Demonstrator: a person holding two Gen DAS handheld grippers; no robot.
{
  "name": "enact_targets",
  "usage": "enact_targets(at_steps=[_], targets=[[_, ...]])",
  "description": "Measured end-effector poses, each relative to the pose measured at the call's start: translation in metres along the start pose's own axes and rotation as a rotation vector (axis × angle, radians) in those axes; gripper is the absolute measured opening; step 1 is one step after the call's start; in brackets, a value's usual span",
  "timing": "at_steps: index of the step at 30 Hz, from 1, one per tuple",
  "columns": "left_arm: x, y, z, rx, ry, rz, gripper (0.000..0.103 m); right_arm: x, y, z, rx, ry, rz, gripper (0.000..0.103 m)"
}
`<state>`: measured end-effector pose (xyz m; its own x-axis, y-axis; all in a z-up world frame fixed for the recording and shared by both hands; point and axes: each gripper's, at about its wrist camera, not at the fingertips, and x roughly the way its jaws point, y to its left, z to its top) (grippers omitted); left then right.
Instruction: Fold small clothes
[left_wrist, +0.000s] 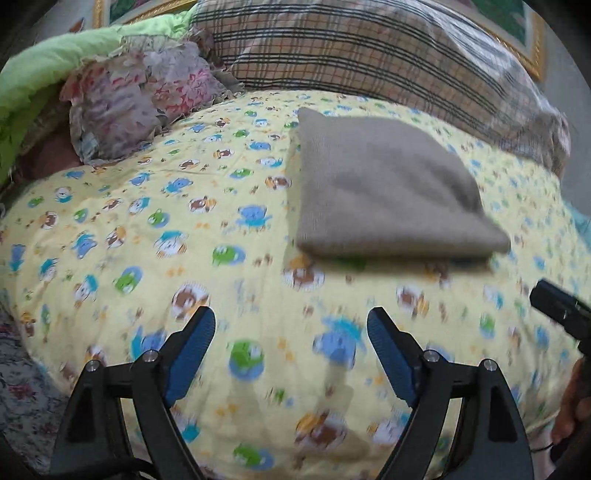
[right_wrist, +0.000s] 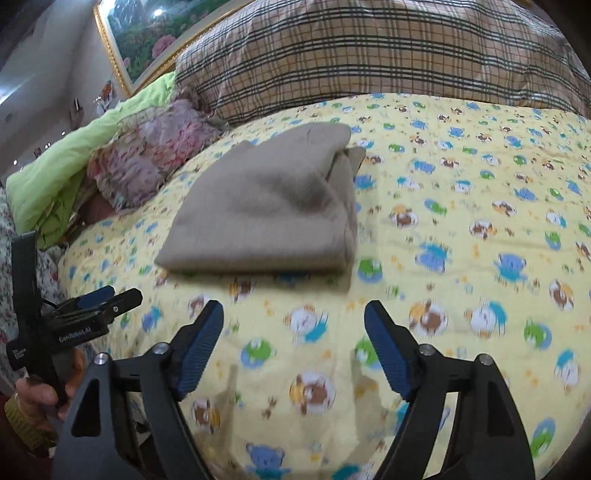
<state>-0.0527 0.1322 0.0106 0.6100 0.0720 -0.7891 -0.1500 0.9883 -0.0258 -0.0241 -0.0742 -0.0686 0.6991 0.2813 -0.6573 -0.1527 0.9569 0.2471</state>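
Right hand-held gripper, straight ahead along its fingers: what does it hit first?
Probably the yellow quilt: the open right hand-held gripper is tilted down at it. Run flatter, it would meet the folded tan garment slightly left. Depth is unclear.

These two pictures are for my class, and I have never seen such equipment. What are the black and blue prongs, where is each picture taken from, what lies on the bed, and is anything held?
A person holds a two-finger grasping tool in each hand, with a camera on each looking along its fingers. One picture comes from the left tool, the other from the right tool. Both stand open and hold nothing. On the yellow animal-print quilt lies a folded brown garment, touched by neither tool. Behind it are a plaid cushion and a floral pillow.
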Motion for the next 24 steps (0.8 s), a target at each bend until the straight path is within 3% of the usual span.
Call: enact_targets(at_steps=[6,12,16,18,24], targets=[[-0.004,0.011,-0.017,-0.005,0.006,0.009,0.085,-0.008,0.008,-0.018,-0.032,0.004,-0.008,0.086],[-0.035,0.013,0.000,-0.027,-0.151,0.045,0.085,-0.029,0.017,-0.013,-0.069,-0.086,-0.028,0.088],[-0.042,0.007,0.015,-0.014,-0.201,0.023,0.089,-0.045,0.025,-0.001,-0.098,-0.175,-0.042,0.103],[-0.038,0.002,0.017,0.007,-0.223,0.015,0.092,-0.049,0.028,0.003,-0.120,-0.220,-0.051,0.103],[-0.016,-0.012,0.010,0.038,-0.223,0.004,0.092,-0.019,0.028,-0.005,-0.140,-0.168,-0.072,0.103]])
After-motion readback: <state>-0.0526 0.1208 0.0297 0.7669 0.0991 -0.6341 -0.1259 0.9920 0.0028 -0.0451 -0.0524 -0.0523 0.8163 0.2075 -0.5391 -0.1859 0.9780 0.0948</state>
